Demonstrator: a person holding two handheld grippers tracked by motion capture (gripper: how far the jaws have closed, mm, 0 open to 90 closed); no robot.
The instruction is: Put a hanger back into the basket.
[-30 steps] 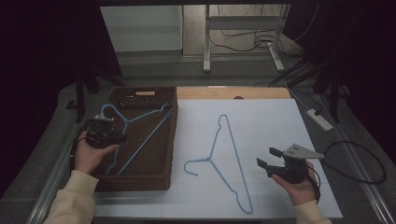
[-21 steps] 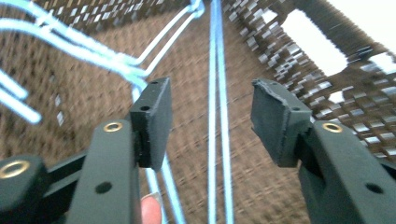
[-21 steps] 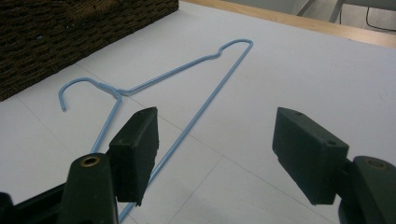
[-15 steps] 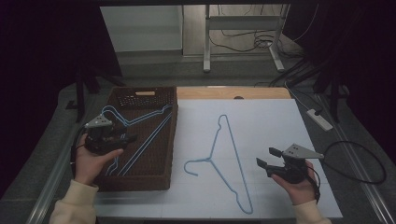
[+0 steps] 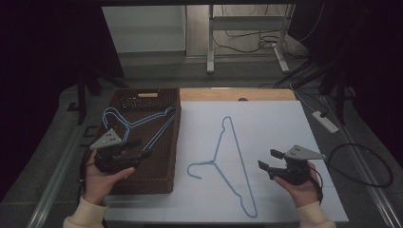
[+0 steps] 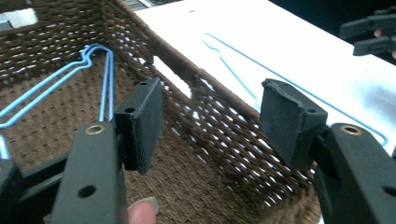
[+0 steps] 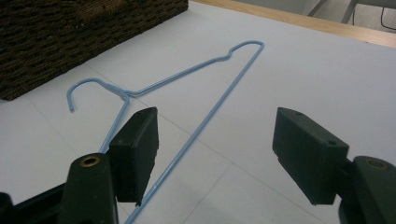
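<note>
A light-blue wire hanger lies inside the brown wicker basket, also seen in the left gripper view as the hanger on the basket floor. My left gripper hovers over the basket's near part. Its jaws have just been opening and nothing is between them. A second blue hanger lies flat on the white table. My right gripper stands open just right of it, its jaws spread above the hanger's long bar, apart from it.
The basket's woven wall rises right in front of my left jaws. A wooden strip borders the white surface at the back. A white power strip and cables lie off the right edge.
My left gripper has drawn back toward the person, risen slightly and opened its jaws, leaving the hanger lying in the basket. The right gripper has stayed still.
</note>
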